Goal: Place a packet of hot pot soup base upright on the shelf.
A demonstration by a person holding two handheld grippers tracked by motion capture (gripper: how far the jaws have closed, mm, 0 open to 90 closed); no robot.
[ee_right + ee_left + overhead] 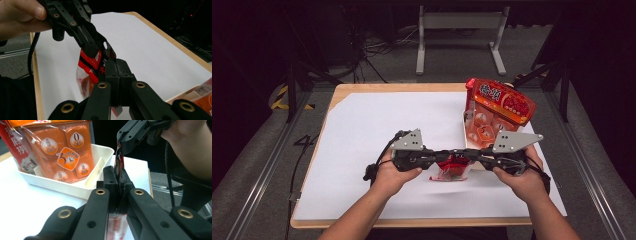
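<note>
Your left gripper (438, 158) was clamped on the top edge of the small red packet (453, 167), and your right gripper (472, 156) was clamped on that same edge just beside it, so the two sets of jaws met nose to nose over the near middle of the table (362, 89). In the left gripper view the packet (119, 170) ran up between your own shut jaws into the right gripper (125, 143) above; in the right gripper view the red-and-clear packet (88, 72) hung from both grips, with the left gripper (96, 51) biting its upper corner.

The packet hung clear of the white sheet (372, 125), a little left of the tray (468, 131) that held the big orange bag (499, 112) at the far right.

This looked like a tear-open. To do it well, you needed both grips tight and close together, as they were, so the strain landed on one short stretch of film. You should have pulled the hands apart in opposite directions, one toward you and one away, rather than straight out, which would only stretch the film. You also had to keep the packet's body hanging down so nothing spilled, and stay clear of the tray with your right hand (522, 176).
</note>
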